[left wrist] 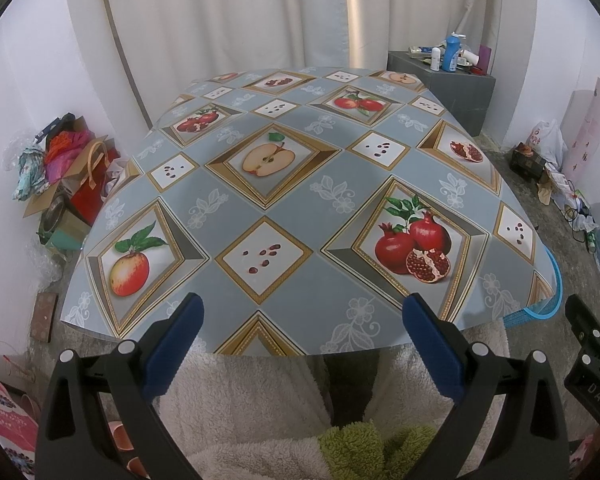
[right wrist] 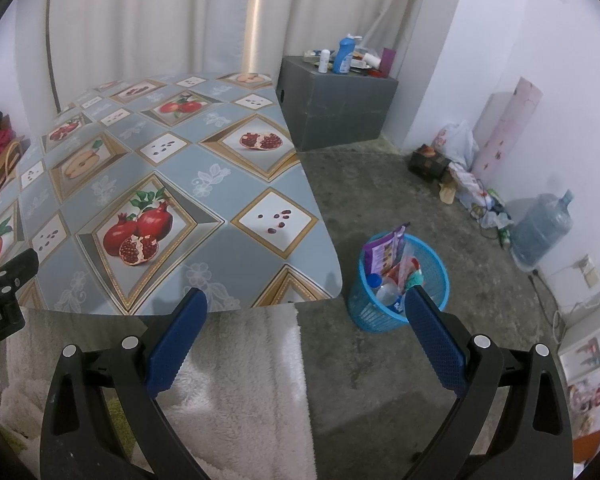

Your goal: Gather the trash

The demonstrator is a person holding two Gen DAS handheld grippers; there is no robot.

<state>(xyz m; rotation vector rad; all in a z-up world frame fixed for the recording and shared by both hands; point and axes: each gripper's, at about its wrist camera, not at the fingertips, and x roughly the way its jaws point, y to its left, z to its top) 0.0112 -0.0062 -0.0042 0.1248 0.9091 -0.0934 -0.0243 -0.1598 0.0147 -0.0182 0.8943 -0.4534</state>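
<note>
A blue mesh waste basket (right wrist: pixel 436 276) stands on the concrete floor right of the table. It holds a purple wrapper (right wrist: pixel 384 254), a plastic bottle (right wrist: pixel 386 292) and other trash. Its rim shows in the left wrist view (left wrist: pixel 548 304) past the table's right corner. The table (left wrist: pixel 300 200) has a fruit-patterned cloth with nothing on it; it also shows in the right wrist view (right wrist: pixel 220 216). My left gripper (left wrist: pixel 302 312) is open and empty over the table's near edge. My right gripper (right wrist: pixel 306 308) is open and empty near the table's front right corner.
A grey box (right wrist: pixel 336 108) with bottles stands behind the table. A water jug (right wrist: pixel 542 230), bags and cables lie along the right wall. Boxes and bags (left wrist: pixel 68 176) are piled left of the table. A white fleece garment (right wrist: pixel 240 380) lies below both grippers.
</note>
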